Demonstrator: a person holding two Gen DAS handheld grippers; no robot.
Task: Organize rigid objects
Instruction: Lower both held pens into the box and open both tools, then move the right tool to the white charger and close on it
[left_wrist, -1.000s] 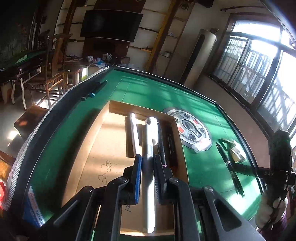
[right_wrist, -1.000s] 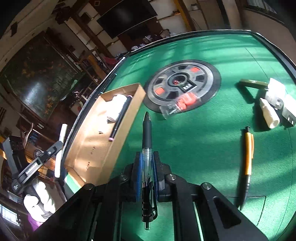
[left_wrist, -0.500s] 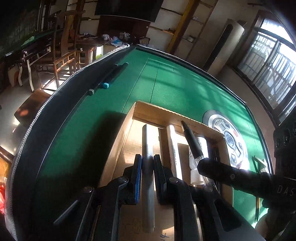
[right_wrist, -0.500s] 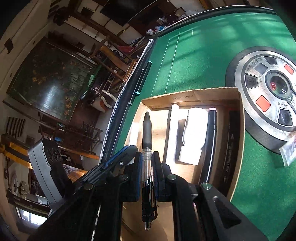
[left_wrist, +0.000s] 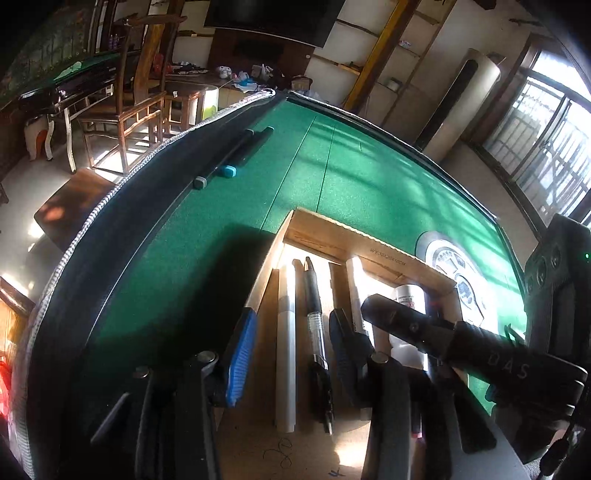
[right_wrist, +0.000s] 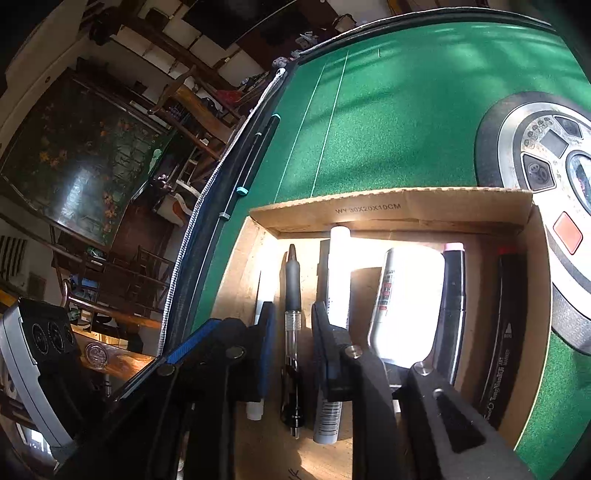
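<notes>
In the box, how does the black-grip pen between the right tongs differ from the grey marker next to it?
The black-grip pen has a dark rubber grip and a clear barrel; the grey marker is plain pale grey all along. The pen looks slimmer, the marker thicker. The pen tapers to a point at its far end; the marker ends blunt. Both lie flat, side by side and lengthwise, in the cardboard box.

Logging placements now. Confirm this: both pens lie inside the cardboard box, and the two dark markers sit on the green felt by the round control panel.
Wrong on the markers: the two dark markers lie by the table's padded edge, far from the round control panel, as the left wrist view shows. Both pens do lie in the cardboard box.
</notes>
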